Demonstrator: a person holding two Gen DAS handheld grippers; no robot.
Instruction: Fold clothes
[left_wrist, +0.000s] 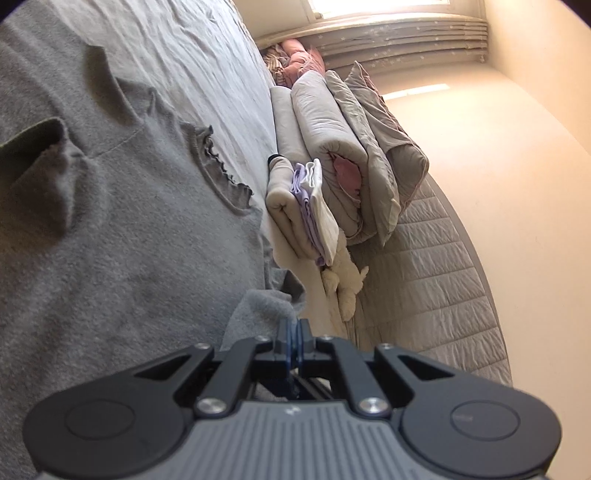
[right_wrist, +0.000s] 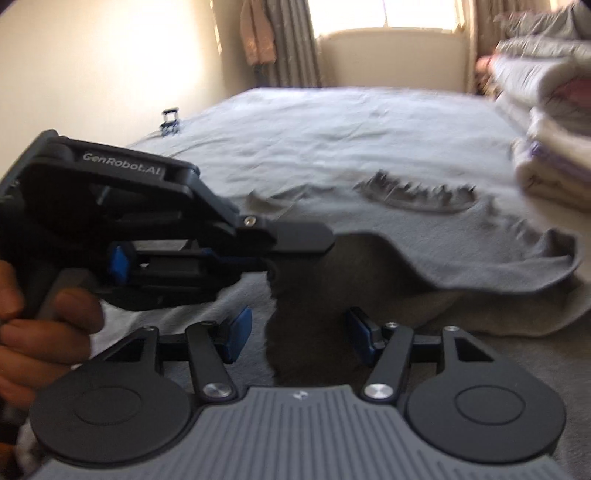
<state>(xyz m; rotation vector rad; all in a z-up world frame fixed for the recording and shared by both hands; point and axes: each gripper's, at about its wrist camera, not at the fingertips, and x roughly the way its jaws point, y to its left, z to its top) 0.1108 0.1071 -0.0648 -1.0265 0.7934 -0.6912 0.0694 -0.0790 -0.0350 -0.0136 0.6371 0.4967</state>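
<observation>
Left gripper (left_wrist: 294, 328): jaws clamped on grey sweater (left_wrist: 122, 221) edge. Right gripper (right_wrist: 295, 334): jaws apart, empty, just beside it. Sweater lies ahead of both, collar farthest.

The right wrist view is smeared by motion: the folded bedding stack (right_wrist: 550, 110) at the right edge is blurred and cut off. The hand (right_wrist: 40, 325) at lower left is cropped. A small dark object (right_wrist: 170, 120) on the bed's far left is too small to identify.
</observation>
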